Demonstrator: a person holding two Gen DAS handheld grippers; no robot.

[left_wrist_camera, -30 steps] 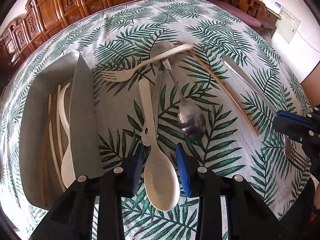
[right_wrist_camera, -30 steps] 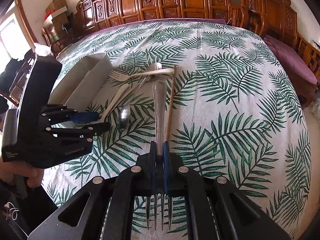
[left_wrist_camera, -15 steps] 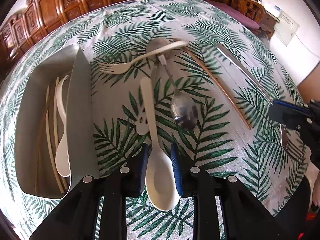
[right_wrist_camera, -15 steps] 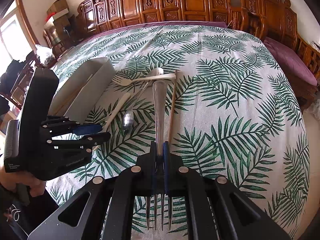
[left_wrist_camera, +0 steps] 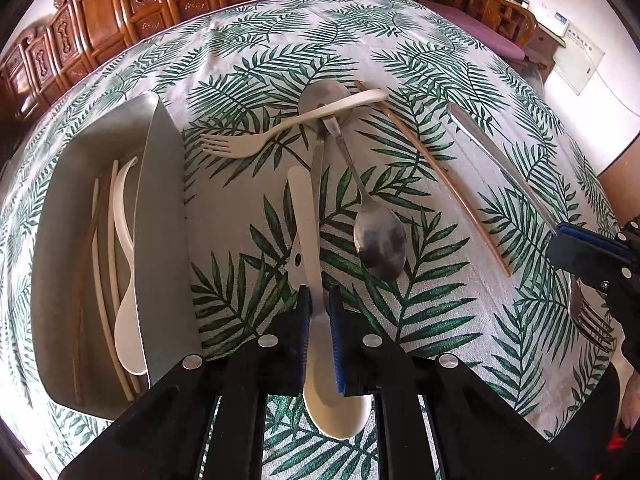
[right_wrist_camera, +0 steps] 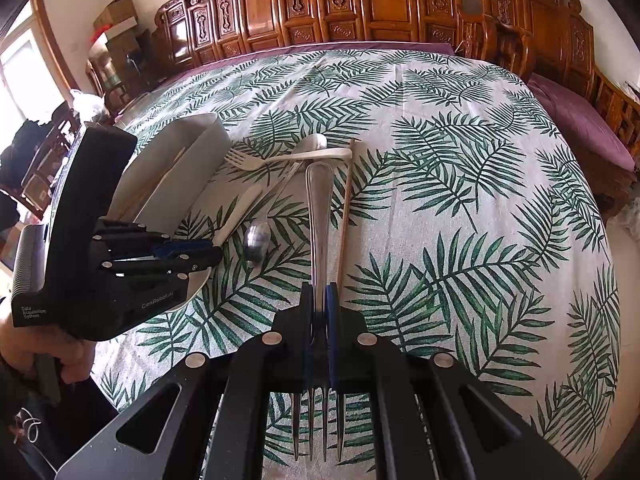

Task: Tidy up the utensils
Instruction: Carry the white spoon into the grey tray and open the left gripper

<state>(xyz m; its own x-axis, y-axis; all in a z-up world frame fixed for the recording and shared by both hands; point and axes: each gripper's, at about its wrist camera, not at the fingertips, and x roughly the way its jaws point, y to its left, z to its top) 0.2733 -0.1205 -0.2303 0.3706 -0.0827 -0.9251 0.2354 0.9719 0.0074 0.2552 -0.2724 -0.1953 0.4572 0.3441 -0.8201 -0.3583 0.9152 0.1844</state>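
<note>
Left gripper [left_wrist_camera: 319, 312] is clamped tight on the white spoon [left_wrist_camera: 310, 264]: bowl back toward the camera, handle pointing straight away across the tablecloth [left_wrist_camera: 420, 320]. Right gripper [right_wrist_camera: 320, 300] pinches the metal fork [right_wrist_camera: 318, 216] the same way, tines trailing under the camera, handle aimed at the far side. Only the left view looks down into the grey tray [left_wrist_camera: 164, 216], where chopsticks [left_wrist_camera: 100, 264] and another white spoon [left_wrist_camera: 124, 280] lie lengthwise. Only the right view shows the person's hand [right_wrist_camera: 44, 348] holding the left gripper.
</note>
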